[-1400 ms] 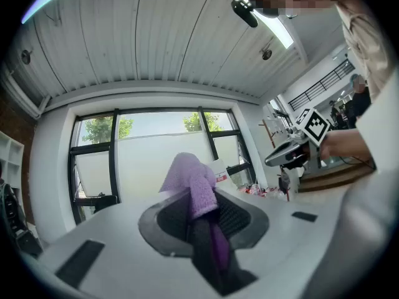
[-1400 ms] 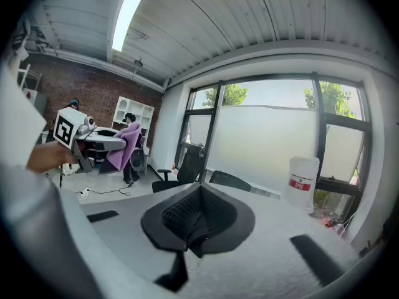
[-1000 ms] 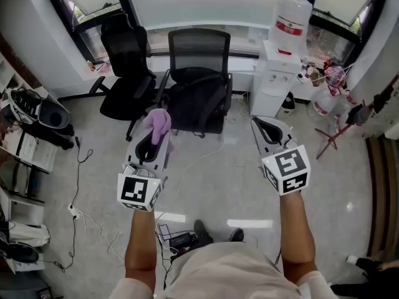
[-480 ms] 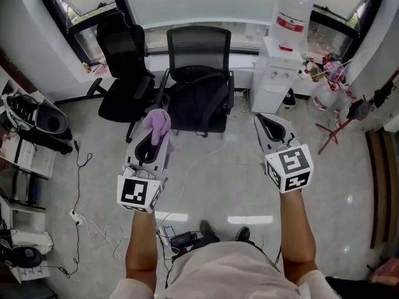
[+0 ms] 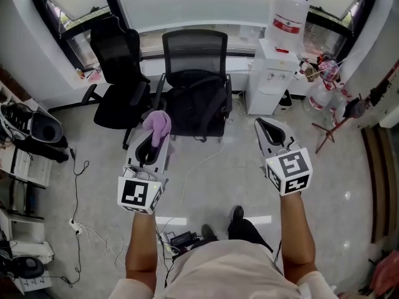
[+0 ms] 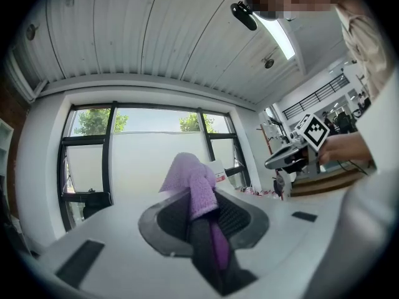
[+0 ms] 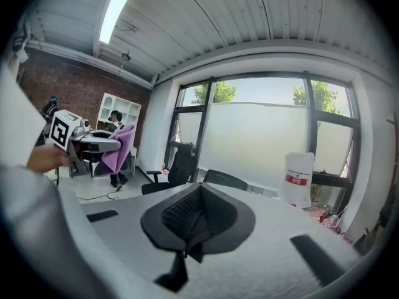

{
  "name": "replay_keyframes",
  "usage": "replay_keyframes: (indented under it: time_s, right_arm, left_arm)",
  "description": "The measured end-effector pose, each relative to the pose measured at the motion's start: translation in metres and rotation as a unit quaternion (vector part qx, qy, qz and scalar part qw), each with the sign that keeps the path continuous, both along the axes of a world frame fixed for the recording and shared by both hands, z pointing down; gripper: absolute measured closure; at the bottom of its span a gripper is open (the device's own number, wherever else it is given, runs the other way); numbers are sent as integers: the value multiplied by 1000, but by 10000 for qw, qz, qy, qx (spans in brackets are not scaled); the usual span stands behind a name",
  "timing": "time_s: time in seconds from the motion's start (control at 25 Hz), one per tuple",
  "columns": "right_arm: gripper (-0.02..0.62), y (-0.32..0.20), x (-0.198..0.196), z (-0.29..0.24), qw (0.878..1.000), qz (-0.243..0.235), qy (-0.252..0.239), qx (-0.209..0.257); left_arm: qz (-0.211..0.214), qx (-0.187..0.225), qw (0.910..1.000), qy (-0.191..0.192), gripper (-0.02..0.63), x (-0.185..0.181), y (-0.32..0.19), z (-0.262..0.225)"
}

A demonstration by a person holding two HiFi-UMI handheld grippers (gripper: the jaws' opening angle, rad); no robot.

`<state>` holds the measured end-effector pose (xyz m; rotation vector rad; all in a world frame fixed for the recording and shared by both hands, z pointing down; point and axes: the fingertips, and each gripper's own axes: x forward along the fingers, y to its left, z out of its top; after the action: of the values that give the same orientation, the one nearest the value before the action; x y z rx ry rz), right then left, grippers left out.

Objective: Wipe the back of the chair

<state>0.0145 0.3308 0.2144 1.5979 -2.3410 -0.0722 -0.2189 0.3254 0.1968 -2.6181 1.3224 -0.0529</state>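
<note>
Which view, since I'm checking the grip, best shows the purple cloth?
The left gripper view: the purple cloth sits large, clamped between the left gripper's jaws. The head view shows it small at that gripper's tip; the right gripper view, only a distant drape.

Head camera, on the person, looks steeply down at the chair (image 5: 194,73) by the window (image 5: 187,5), well ahead. Both gripper cameras sit close behind their jaws, angled up toward window and ceiling. The left one catches the right gripper (image 6: 274,161) sideways, the right one the left gripper (image 7: 109,143).
</note>
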Motion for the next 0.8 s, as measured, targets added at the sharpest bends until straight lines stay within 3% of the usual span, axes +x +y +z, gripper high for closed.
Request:
replay_keyframes:
  time_s: [0.44,0.8]
  right_arm:
    - [600,-84,20,3,9995,-236,-178,89]
    - [600,-183,62,17,9980,-595,-232,-2]
  left_arm:
    - [-334,-5,9994,-54,520,15,-52,3]
    - [-719,-110,9973,-131,519,63,-137,6]
